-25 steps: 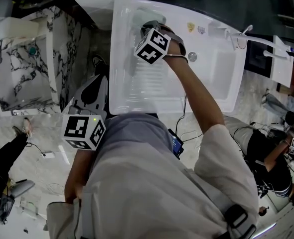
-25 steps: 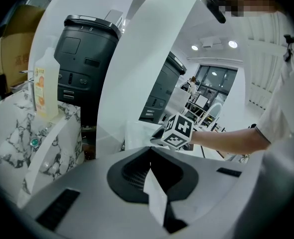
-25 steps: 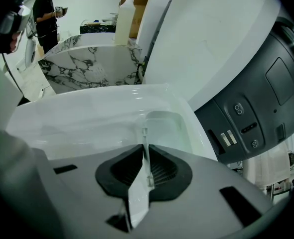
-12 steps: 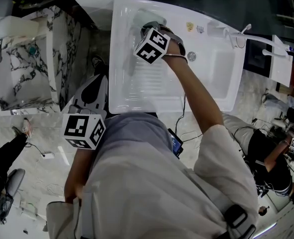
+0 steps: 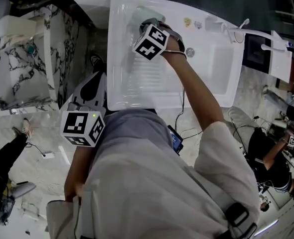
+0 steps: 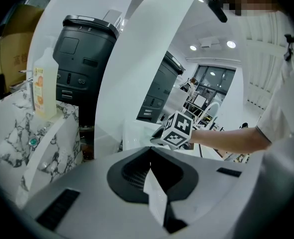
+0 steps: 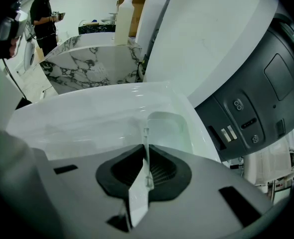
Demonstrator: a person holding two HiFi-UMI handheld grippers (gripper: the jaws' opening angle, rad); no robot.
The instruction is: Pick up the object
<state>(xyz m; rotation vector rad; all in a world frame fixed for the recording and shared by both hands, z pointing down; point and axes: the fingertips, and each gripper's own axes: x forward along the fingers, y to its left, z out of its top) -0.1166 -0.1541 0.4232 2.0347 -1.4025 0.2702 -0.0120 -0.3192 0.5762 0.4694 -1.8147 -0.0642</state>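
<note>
Head view, with both gripper views. The right arm [image 5: 197, 98] reaches out straight from the shoulder over the white basin [image 5: 207, 78]. It carries the right gripper [image 5: 148, 25], tilted steeply down toward the basin's far left corner. The left forearm [image 5: 77, 168] is bent close to the body. The left gripper [image 6: 150, 153] is held low beside the basin, its jaws together with nothing between them. The right jaws have just been closing and are now pinched on a thin clear strip [image 7: 146, 138], which is over the basin near its recessed corner pocket [image 7: 164, 126]. The strip is seen edge-on, its long axis in line with the jaws and its free end pointing away from the gripper toward that pocket.
</note>
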